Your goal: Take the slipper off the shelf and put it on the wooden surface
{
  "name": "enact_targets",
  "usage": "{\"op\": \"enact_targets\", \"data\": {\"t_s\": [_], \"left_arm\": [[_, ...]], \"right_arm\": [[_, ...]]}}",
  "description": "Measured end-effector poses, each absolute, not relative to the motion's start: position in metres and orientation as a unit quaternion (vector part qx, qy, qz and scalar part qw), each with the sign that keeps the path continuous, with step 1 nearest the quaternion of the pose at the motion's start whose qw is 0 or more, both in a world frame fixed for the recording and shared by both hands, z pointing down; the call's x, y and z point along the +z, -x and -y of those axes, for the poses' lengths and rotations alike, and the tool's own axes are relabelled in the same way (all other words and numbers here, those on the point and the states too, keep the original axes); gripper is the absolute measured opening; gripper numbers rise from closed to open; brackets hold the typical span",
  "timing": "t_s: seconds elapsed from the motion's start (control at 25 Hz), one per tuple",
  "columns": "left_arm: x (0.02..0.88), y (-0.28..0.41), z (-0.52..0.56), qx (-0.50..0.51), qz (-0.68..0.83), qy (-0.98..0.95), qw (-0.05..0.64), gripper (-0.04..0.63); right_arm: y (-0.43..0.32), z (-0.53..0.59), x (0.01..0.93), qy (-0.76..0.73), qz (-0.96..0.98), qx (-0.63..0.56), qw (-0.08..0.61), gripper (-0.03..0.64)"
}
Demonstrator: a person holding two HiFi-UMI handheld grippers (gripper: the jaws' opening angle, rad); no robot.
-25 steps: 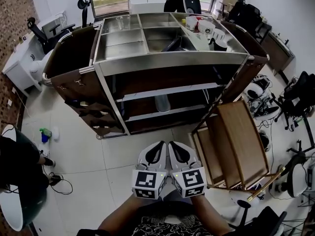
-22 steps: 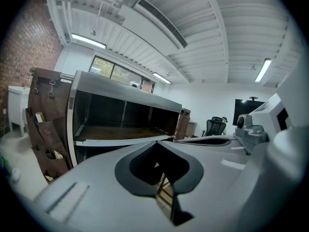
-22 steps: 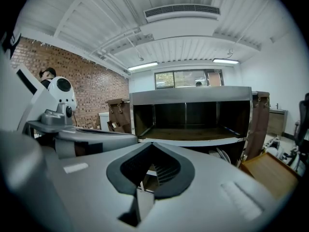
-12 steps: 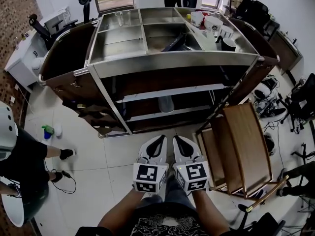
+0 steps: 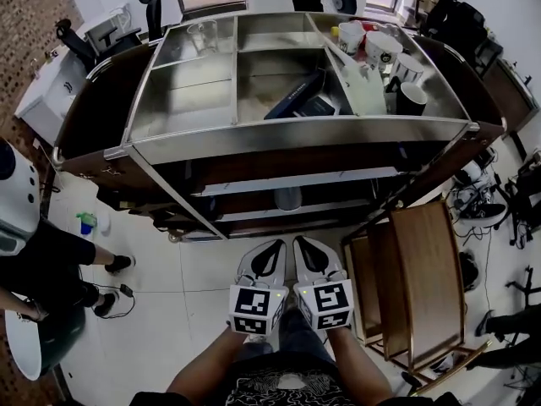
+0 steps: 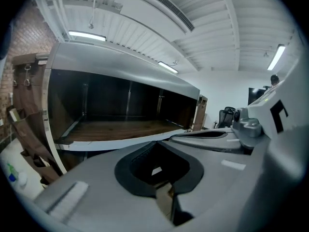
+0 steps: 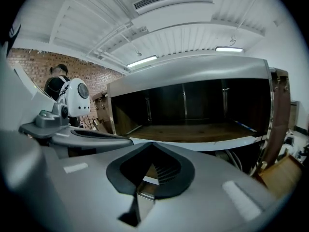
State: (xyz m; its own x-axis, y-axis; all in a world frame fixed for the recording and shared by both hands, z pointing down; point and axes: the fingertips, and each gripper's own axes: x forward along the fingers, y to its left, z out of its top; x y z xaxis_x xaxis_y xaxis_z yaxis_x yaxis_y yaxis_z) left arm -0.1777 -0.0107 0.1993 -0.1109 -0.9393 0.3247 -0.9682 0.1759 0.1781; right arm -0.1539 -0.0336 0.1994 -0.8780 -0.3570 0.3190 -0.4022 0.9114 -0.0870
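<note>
Only the head view shows the slipper [image 5: 288, 198], on the lower shelf of the cart [image 5: 296, 134], beyond the left gripper [image 5: 275, 246] and right gripper [image 5: 301, 242], each with jaws together, empty. The gripper views alone show ceiling lights [image 6: 84, 35]. A pale floor [image 5: 169, 269] surrounds the wooden rack [image 5: 427, 269] at right.

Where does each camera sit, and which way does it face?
Head view: on the person's head, looking down at the shelf cart; forearms, left gripper and right gripper show.
Left gripper view: on the left gripper, facing the cart's wooden shelf; own shut jaws.
Right gripper view: on the right gripper, same shelf; own shut jaws.
Shared: both gripper views see that shelf.
</note>
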Motion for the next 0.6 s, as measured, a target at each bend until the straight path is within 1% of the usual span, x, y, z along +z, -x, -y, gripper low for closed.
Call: {"op": "enact_targets", "data": {"t_s": [0.44, 0.6], "left_arm": [[0.250, 0.209, 0.057, 0.051, 0.750, -0.625, 0.209, 0.005], [0.271, 0.221, 0.065, 0.049, 0.751, -0.621, 0.218, 0.005]], "right_arm": [[0.189, 0.085, 0.255, -0.185, 0.962, 0.090, 0.179, 0.000], [0.199, 0.092, 0.279, -0.190, 0.959, 0.106, 0.179, 0.000]]}}
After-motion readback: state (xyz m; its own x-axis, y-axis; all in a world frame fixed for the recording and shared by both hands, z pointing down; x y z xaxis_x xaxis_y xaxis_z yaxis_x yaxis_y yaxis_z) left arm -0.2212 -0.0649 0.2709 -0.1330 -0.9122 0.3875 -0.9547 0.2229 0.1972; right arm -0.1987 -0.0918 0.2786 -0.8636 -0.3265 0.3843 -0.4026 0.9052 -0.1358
